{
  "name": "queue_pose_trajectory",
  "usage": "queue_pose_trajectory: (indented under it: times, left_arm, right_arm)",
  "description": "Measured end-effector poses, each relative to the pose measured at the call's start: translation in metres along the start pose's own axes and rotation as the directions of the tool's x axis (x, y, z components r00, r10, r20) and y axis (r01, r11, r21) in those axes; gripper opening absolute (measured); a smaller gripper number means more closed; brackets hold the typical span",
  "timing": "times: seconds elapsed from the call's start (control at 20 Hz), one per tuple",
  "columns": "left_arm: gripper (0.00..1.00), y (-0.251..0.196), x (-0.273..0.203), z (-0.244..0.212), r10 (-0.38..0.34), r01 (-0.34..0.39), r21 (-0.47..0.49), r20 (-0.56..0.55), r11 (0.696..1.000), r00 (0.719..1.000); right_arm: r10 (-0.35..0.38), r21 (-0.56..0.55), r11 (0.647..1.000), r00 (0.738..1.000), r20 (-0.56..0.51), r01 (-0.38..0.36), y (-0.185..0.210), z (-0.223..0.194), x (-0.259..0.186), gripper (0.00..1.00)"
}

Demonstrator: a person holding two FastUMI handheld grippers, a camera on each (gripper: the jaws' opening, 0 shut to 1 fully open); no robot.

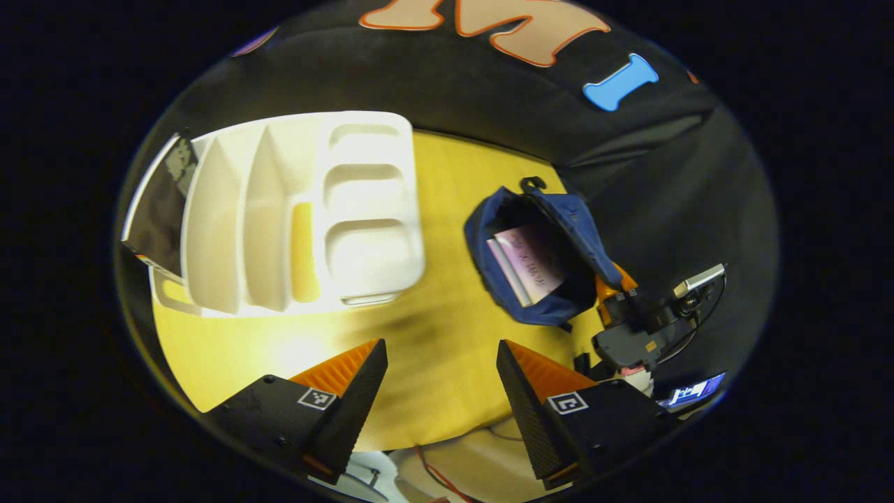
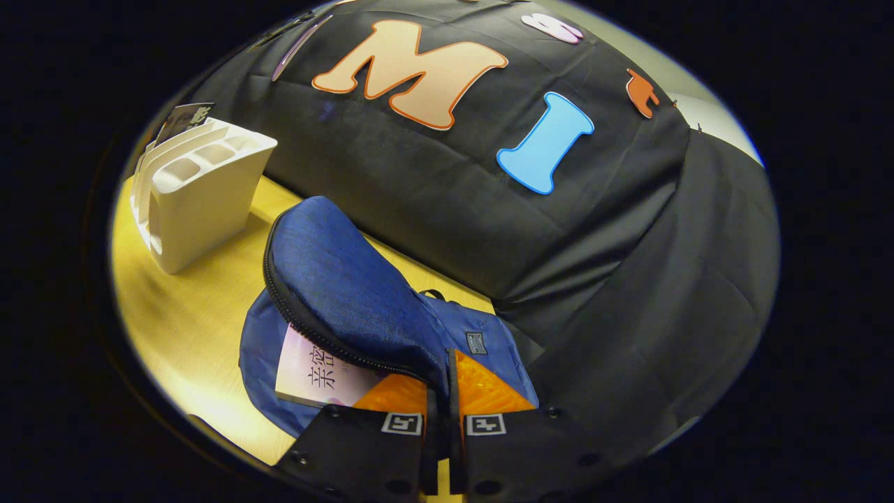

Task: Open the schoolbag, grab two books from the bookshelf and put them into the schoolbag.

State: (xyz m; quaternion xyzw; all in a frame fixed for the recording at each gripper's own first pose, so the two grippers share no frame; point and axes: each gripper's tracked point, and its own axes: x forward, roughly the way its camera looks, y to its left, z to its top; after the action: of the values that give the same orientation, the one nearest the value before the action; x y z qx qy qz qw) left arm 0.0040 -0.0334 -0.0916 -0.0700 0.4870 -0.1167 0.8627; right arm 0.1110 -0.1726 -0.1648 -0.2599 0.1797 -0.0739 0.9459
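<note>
1. Right gripper point(image 2: 441, 412): my jaws are clamped together on the zipper-edged flap of the schoolbag point(image 2: 349, 293), holding it up so the mouth gapes. From the left gripper view I see this same gripper at 4 o'clock, right against the bag.
2. Left gripper point(image 1: 441, 381): jaws wide apart, nothing between them, hovering above the yellow table point(image 1: 447, 209).
3. Schoolbag point(image 1: 538, 258): sits at about 2 o'clock in the left gripper view, open, near the black cloth wall.
4. Books: a pale pink book point(image 1: 534, 262) lies inside the bag, and a second edge shows beside it; I judge two are in, but can't be sure it isn't one. In the right gripper view the pink book point(image 2: 318, 374) peeks out under the lifted flap at 8 o'clock.
5. Bookshelf point(image 1: 300, 209): white, at 10 o'clock, well apart from the bag, slots look bare, one dark book point(image 1: 157, 209) standing at its far left end.
6. Progress call: opening done, loading likely done or nearly so. Left to do: confirm the second book, then let go of the flap.
</note>
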Motion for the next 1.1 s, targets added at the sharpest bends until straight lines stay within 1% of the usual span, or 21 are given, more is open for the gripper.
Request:
queue_pose_trajectory:
  times: [0.15, 0.2, 0.25, 0.3, 0.35, 0.4, 0.45, 0.5, 0.6, 0.65, 0.7, 0.75, 0.8, 0.85, 0.95, 1.0, 1.1]
  left_arm:
    - [0.93, 0.052, -0.037, 0.020, 0.102, -0.102, -0.016, 0.004, 0.995, 0.995]
    - [0.93, 0.070, -0.048, 0.028, 0.138, -0.137, -0.022, 0.008, 0.990, 0.990]
    - [0.93, 0.085, -0.060, 0.036, 0.167, -0.167, -0.030, 0.019, 0.986, 0.986]
    - [0.93, 0.097, -0.072, 0.044, 0.188, -0.187, -0.039, 0.026, 0.982, 0.982]
    - [0.93, 0.109, -0.082, 0.055, 0.206, -0.204, -0.061, 0.037, 0.977, 0.978]
    - [0.96, 0.119, -0.094, 0.063, 0.217, -0.214, -0.087, 0.033, 0.973, 0.976]
    - [0.88, 0.131, -0.106, 0.076, 0.230, -0.223, -0.109, 0.052, 0.969, 0.972]
    - [0.88, 0.148, -0.119, 0.090, 0.252, -0.243, -0.120, 0.069, 0.963, 0.965]
    - [0.88, 0.182, -0.139, 0.115, 0.315, -0.304, -0.113, 0.101, 0.946, 0.944]
    - [0.92, 0.202, -0.146, 0.125, 0.354, -0.345, -0.096, 0.111, 0.934, 0.929]
    - [0.88, 0.224, -0.153, 0.135, 0.395, -0.387, -0.081, 0.123, 0.918, 0.911]
    - [0.88, 0.241, -0.155, 0.140, 0.423, -0.419, -0.063, 0.118, 0.906, 0.898]
    - [0.88, 0.253, -0.153, 0.141, 0.434, -0.430, -0.057, 0.104, 0.901, 0.895]
    - [0.88, 0.256, -0.143, 0.138, 0.431, -0.426, -0.071, 0.084, 0.902, 0.899]
    - [0.88, 0.267, -0.124, 0.130, 0.400, -0.395, -0.120, 0.020, 0.911, 0.916]
    - [0.88, 0.271, -0.115, 0.128, 0.385, -0.381, -0.137, -0.001, 0.914, 0.923]
    - [0.87, 0.280, -0.099, 0.129, 0.371, -0.370, -0.147, -0.021, 0.917, 0.928]
  right_arm:
    - [-0.016, -0.007, 1.000, 1.000, -0.016, 0.016, 0.002, -0.004, -0.005, 0.12]
    - [-0.023, -0.008, 1.000, 1.000, -0.019, 0.023, 0.003, -0.007, -0.008, 0.09]
    - [-0.029, -0.008, 1.000, 0.999, -0.023, 0.028, 0.003, -0.008, -0.008, 0.09]
    - [-0.033, -0.006, 0.999, 0.999, -0.030, 0.033, 0.004, -0.008, -0.007, 0.12]
    - [-0.035, -0.002, 0.999, 0.999, -0.039, 0.035, 0.006, -0.010, -0.006, 0.09]
    - [-0.038, 0.002, 0.999, 0.998, -0.047, 0.038, 0.007, -0.010, -0.007, 0.12]
    - [-0.042, 0.002, 0.999, 0.998, -0.051, 0.042, 0.008, -0.010, -0.006, 0.11]
    - [-0.046, 0.000, 0.999, 0.997, -0.055, 0.047, 0.009, -0.010, -0.007, 0.09]
    - [-0.055, -0.004, 0.999, 0.997, -0.063, 0.054, 0.009, -0.011, -0.007, 0.09]
    - [-0.058, -0.003, 0.998, 0.996, -0.067, 0.058, 0.010, -0.011, -0.006, 0.09]
    - [-0.063, -0.001, 0.998, 0.996, -0.071, 0.063, 0.010, -0.011, -0.006, 0.06]
    - [-0.067, 0.001, 0.998, 0.995, -0.075, 0.067, 0.010, -0.013, -0.004, 0.06]
    - [-0.072, 0.004, 0.997, 0.994, -0.079, 0.072, 0.010, -0.012, -0.004, 0.09]
    - [-0.076, 0.004, 0.997, 0.994, -0.085, 0.076, 0.011, -0.012, -0.003, 0.06]
    - [-0.084, -0.004, 0.996, 0.992, -0.092, 0.084, 0.011, -0.012, -0.004, 0.06]
    - [-0.087, -0.008, 0.996, 0.992, -0.096, 0.087, 0.012, -0.013, -0.004, 0.12]
    - [-0.091, -0.016, 0.996, 0.990, -0.104, 0.090, 0.013, -0.014, -0.004, 0.12]
